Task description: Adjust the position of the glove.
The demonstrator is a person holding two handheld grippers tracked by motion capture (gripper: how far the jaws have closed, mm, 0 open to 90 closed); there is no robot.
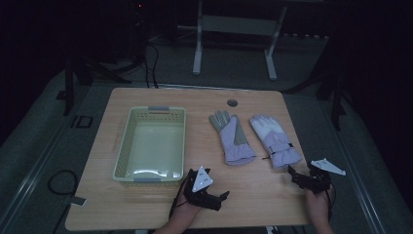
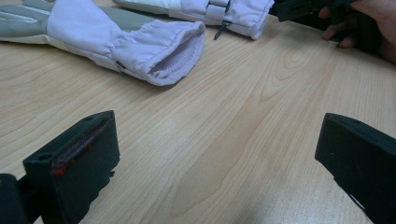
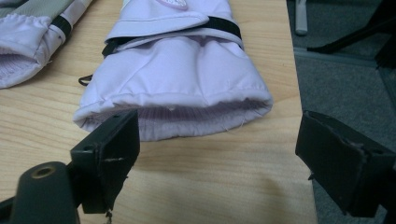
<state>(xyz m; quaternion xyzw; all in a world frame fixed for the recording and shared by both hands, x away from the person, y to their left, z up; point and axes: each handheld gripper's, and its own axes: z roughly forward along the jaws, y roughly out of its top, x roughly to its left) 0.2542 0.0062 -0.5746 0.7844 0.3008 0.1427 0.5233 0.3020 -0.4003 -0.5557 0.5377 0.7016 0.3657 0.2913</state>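
This looks like a lab or a recording room, not a home. A single wooden table (image 1: 253,195) with a round cable hole (image 1: 232,103) stands on grey carpet (image 1: 229,63) in a very dark room, lit from above. Black cables (image 1: 151,63) run over the floor. Behind the table there are the white metal legs of another stand (image 1: 197,53) and dark tripod legs (image 1: 336,97) at the sides.
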